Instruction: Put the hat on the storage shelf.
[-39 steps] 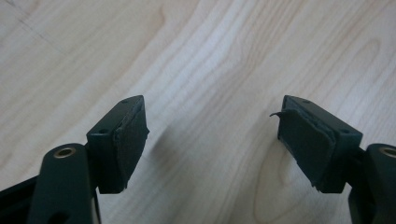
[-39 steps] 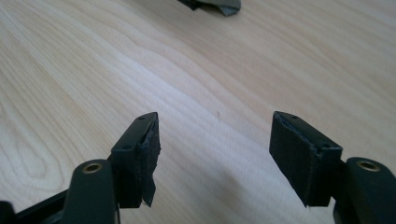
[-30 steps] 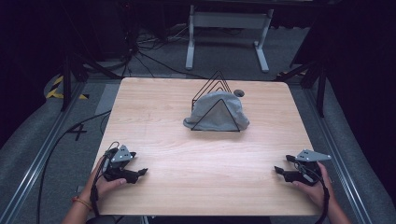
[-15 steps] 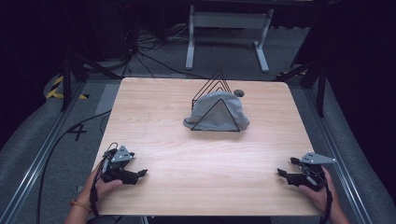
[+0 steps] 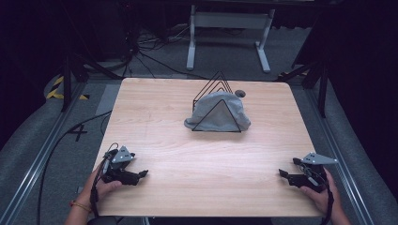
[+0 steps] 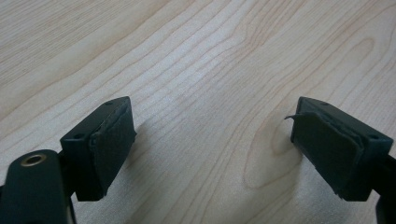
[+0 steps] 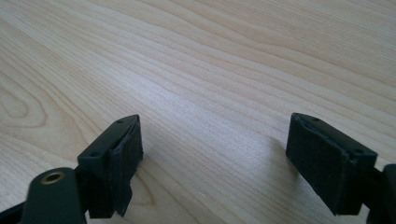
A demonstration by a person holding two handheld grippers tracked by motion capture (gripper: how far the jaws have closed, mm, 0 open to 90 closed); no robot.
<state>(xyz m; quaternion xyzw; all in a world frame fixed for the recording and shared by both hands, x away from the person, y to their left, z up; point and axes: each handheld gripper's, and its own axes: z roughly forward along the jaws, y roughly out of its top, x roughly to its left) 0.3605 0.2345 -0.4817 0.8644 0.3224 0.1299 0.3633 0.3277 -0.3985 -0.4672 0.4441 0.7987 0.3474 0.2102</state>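
The grey cloth [image 5: 219, 108] lies draped over a black wire rack [image 5: 213, 91] at the far middle of the tabletop [image 5: 155, 117]; a small dark round thing [image 5: 240, 93] sits just beyond it, too small to tell what it is. Both hands rest at the near edge, well apart from the cloth; the left gripper [image 5: 144, 174] lies at the near left, its jaws having just been opening, now wide with nothing between them; the right gripper [image 5: 282, 173] lies at the near right, its jaws likewise having just been opening, wide and empty over bare wood. The step in hand looks like the reach for the cloth; to do it well, bring the jaws in low from either side of the rack, pinch the fabric itself rather than a wire, and lift straight upward so the cloth clears the peaks without dragging the rack along.
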